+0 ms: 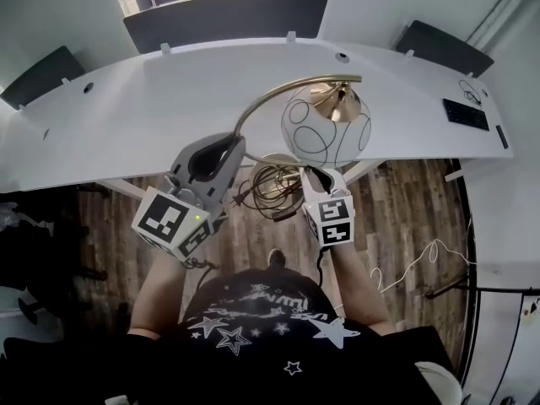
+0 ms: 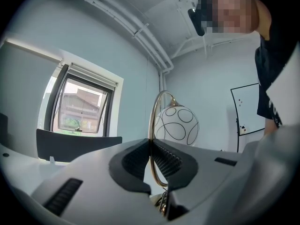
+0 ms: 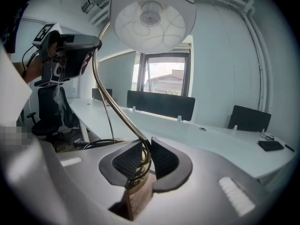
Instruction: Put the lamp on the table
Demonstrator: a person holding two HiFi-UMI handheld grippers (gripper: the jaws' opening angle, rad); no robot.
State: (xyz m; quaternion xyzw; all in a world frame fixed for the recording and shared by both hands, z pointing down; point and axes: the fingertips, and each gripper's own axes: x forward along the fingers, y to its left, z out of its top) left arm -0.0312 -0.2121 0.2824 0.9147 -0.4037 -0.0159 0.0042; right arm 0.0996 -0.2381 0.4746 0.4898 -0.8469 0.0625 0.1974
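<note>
While the lamp [image 1: 326, 126] is carried in the air at the table's [image 1: 152, 99] near edge, left gripper [image 1: 229, 148] clamps its curved stem [image 1: 270, 95], right gripper [image 1: 314, 177] clamps just above the base [image 3: 139, 198], probably to stop it tipping

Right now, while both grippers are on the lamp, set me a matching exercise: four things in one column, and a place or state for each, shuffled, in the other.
Column one
1. globe shade
2. left gripper
3. black keyboard
4. right gripper

Column two
A. shut on the upper curve of the lamp's brass arm
B. lies at the far right of the white table
C. shut on the bottom end of that arm
D. hangs in the air over the table's near edge

Pairs: 1-D, 2-A, 3-B, 4-C
</note>
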